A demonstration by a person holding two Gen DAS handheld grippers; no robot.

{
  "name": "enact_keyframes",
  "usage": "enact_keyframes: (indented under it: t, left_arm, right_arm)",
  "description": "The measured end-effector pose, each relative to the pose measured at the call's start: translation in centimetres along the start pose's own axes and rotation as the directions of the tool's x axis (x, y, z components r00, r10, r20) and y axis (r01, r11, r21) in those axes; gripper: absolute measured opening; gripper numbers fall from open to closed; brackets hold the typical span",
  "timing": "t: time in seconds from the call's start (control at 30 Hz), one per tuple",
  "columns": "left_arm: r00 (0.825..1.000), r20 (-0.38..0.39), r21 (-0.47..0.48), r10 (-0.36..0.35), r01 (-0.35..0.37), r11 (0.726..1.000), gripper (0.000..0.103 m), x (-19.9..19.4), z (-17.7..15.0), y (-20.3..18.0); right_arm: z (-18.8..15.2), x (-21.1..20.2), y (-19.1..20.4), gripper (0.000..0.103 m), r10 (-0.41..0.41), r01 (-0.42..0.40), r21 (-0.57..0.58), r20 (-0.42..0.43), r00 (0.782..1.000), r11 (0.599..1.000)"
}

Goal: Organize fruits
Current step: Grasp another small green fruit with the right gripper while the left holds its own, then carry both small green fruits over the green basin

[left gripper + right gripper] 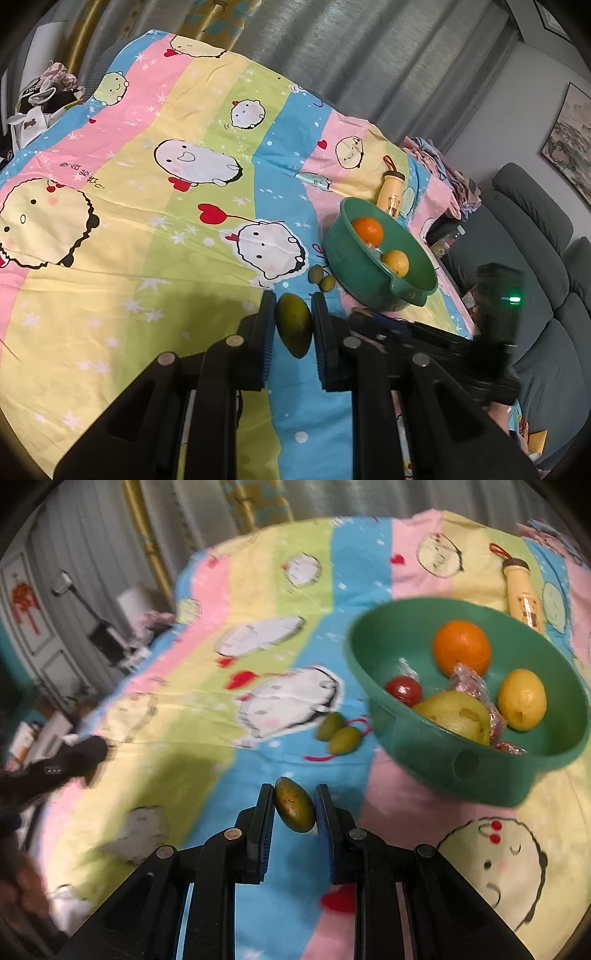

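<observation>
Green bowl [480,771] — orange [461,648], yellow lemon [521,698]; pastel-striped cartoon sheet [147,240].

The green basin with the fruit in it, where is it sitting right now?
The green basin sits on the striped cartoon bedsheet, upper right in the right wrist view, with two small green fruits just left of it and a cream bottle lying behind.

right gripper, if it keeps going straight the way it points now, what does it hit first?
The right gripper, its jaws shut on a green fruit, points at the two small green fruits on the sheet; probably those first. The green basin sits right of that line. Depth is unclear.
</observation>
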State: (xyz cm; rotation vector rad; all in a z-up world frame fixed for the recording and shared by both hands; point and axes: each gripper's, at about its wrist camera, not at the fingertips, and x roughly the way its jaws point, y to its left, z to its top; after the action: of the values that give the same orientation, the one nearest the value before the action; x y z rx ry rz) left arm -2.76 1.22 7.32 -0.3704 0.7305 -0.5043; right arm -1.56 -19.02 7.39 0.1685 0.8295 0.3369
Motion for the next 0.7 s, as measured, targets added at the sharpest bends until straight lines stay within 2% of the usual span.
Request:
enact_keyframes:
  t: [0.23,0.47,0.7]
  left_arm:
    - [1.0,-0.008,0.027,0.002,-0.002,1.0,0.019,0.4,-0.2,-0.8]
    - [1.0,-0.018,0.056,0.02,-0.019,0.998,0.019,1.2,-0.4,-1.8]
    - [0.999,-0.023,0.091,0.03,-0.028,0.995,0.019,1.8,-0.6,-3.0]
  right_arm:
    - [0.2,-3.6,0.3,0.024,0.089,-0.09,0.005,0.071,0.994,0.996]
    - [1.0,-5.5,-1.0,0.024,0.118,-0.121,0.016,0.131,0.984,0.993]
    - [2.1,-6.9,-3.3,0.024,0.101,-0.107,0.024,0.179,0.979,0.994]
